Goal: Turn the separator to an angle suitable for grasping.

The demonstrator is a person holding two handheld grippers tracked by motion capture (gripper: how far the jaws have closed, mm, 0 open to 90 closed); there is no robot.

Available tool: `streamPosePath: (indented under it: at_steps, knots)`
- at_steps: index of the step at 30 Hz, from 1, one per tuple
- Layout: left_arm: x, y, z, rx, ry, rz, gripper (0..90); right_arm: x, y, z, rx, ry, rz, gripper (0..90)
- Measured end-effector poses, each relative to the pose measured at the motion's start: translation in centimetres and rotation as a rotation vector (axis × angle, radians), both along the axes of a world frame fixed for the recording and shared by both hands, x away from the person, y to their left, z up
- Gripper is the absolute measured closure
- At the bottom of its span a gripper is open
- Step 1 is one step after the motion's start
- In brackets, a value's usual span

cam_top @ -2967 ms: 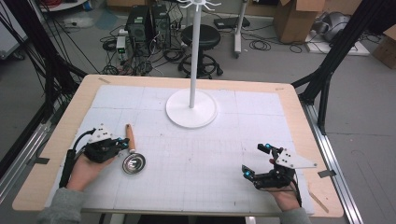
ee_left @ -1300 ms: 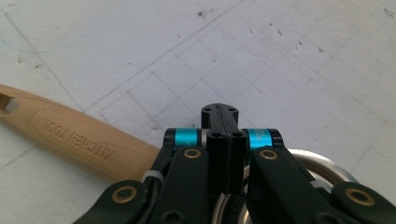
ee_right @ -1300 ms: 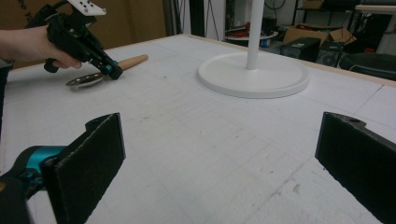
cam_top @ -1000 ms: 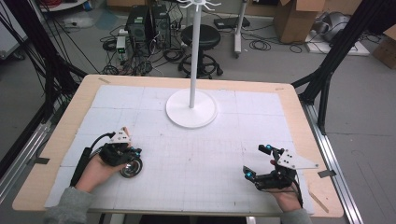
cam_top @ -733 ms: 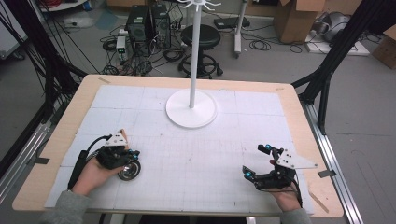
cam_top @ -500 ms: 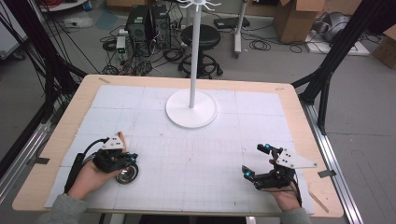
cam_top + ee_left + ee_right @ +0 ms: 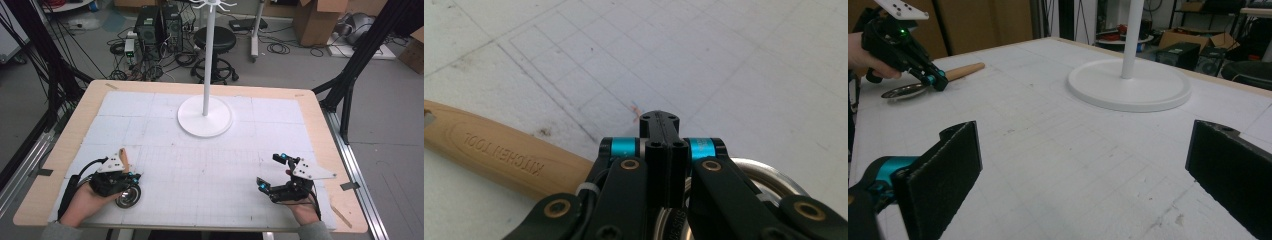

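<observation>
Both hands low at the near edge, one gripper clamped, the other spread

The left gripper (image 7: 131, 176) sits in the left hand (image 7: 87, 200) at the near left, its jaws pressed flat together and pointing across the surface; in the left gripper view the two black jaws meet along one seam; the forearm enters from the bottom edge. The right gripper (image 7: 270, 172) rests in the right hand (image 7: 302, 210) at the near right; its jaws stand wide apart with nothing between them, aimed towards the middle.

"KITCHEN TOOL" pressed into the wooden handle (image 7: 499, 152), upside down in the left gripper view
</observation>
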State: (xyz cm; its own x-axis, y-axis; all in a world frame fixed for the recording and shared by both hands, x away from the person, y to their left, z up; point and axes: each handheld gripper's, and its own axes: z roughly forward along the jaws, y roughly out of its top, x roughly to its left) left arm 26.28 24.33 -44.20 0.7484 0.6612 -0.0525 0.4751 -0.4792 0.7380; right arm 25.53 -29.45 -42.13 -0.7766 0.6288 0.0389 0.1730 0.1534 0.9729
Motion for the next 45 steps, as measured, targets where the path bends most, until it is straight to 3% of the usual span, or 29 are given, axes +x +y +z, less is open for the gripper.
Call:
streamPosePath:
  at_steps: [10,18,20,23,26,30,38,45]
  knots:
    - [-2.0,1.3,-0.1,-0.009,-0.012,-0.003,89.9,0.2,0.6,0.1,-0.003,-0.002,0.012,0.7]
    - [-2.4,1.5,-0.1,-0.007,-0.014,-0.004,89.9,0.4,0.9,0.1,-0.01,-0.003,0.018,0.7]
    - [-2.3,1.4,-0.1,-0.003,-0.025,-0.005,89.9,0.4,0.9,0.1,-0.008,0.001,0.02,0.7]
    - [-2.2,1.5,0.5,-0.036,-0.061,0.001,89.9,0.4,0.9,0.0,-0.009,0.0,0.02,0.7]
    - [-2.0,2.2,1.5,-0.045,-0.108,0.031,89.9,0.4,0.9,0.1,-0.01,-0.001,0.016,0.7]
    - [-1.6,3.3,1.8,-0.045,-0.118,0.061,89.9,0.3,0.8,0.0,-0.012,0.001,0.015,0.7]
    - [-0.3,7.1,0.6,-0.062,-0.087,0.202,89.9,0.0,0.4,0.0,-0.01,0.003,0.007,0.7]
    - [0.2,7.8,-0.1,-0.064,-0.065,0.231,89.9,-0.1,0.2,0.0,-0.008,0.005,0.0,0.7]
